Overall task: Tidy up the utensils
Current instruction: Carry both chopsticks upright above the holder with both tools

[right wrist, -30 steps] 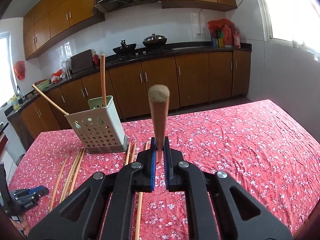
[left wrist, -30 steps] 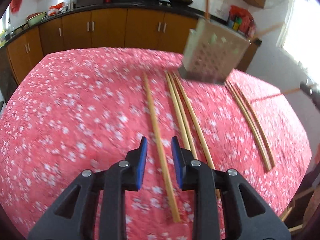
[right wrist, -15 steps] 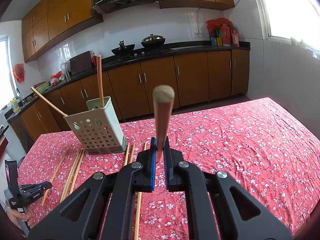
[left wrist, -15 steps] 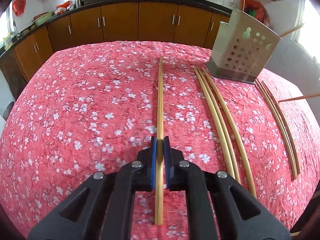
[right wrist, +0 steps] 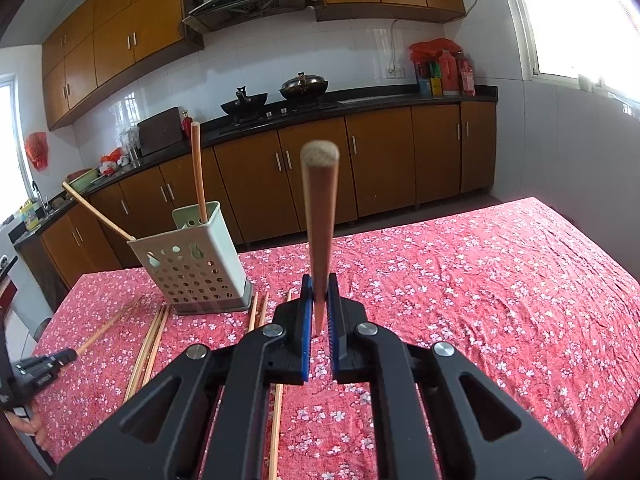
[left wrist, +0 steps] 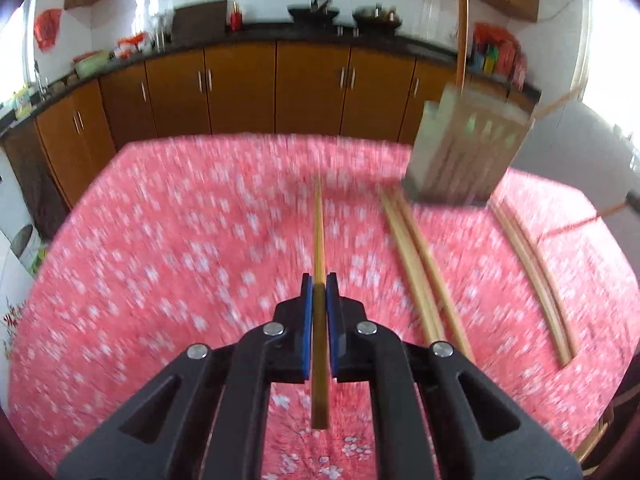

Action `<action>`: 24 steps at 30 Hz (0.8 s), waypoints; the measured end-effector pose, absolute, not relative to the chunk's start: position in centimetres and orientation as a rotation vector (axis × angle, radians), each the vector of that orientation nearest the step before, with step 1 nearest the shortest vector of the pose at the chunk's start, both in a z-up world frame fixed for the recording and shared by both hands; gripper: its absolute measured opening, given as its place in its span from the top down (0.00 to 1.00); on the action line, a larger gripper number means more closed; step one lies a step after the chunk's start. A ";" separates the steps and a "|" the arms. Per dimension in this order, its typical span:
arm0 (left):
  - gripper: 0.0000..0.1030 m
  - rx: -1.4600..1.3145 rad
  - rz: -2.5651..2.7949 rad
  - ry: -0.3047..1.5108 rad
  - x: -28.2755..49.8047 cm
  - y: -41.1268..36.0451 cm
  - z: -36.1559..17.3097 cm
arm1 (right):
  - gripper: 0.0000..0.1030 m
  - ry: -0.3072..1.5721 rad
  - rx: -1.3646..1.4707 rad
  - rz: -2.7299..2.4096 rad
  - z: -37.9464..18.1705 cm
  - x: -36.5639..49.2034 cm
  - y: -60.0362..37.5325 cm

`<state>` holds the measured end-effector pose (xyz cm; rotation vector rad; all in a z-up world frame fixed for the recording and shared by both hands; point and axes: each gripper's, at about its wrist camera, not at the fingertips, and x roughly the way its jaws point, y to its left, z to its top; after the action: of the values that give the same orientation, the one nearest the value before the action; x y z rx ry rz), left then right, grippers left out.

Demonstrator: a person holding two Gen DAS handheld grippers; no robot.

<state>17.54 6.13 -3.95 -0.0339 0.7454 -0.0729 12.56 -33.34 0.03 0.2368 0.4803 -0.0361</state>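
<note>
Left wrist view is showing you clamping your left gripper (left wrist: pixel 319 294) on a long yellow bamboo chopstick (left wrist: pixel 318 232) pointing straight ahead, with the pale perforated plastic utensil holder (left wrist: pixel 464 156) standing ahead-right, while your right gripper (right wrist: pixel 319 300) is pinching a reddish-brown wooden chopstick (right wrist: pixel 320 216).

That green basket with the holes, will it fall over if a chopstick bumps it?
Perhaps. The holder looks like light, thin plastic, taller than its base and already leaning, so a bump might tip it. The two chopsticks standing inside add little weight.
</note>
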 end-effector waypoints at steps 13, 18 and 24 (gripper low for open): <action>0.93 -0.146 -0.027 0.524 17.5 8.5 5.0 | 0.93 0.441 0.262 -0.008 1.5 12.3 -33.5; 0.93 -0.140 -0.111 0.470 16.8 7.1 8.9 | 0.93 0.382 0.292 0.070 4.9 12.2 -32.9; 0.93 -0.144 -0.222 0.383 16.0 4.2 13.7 | 0.93 0.296 0.327 0.201 9.5 12.0 -31.5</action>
<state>16.04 4.24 13.74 -0.1436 0.3830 -0.2218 12.04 -31.51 9.46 0.3267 0.2958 0.2011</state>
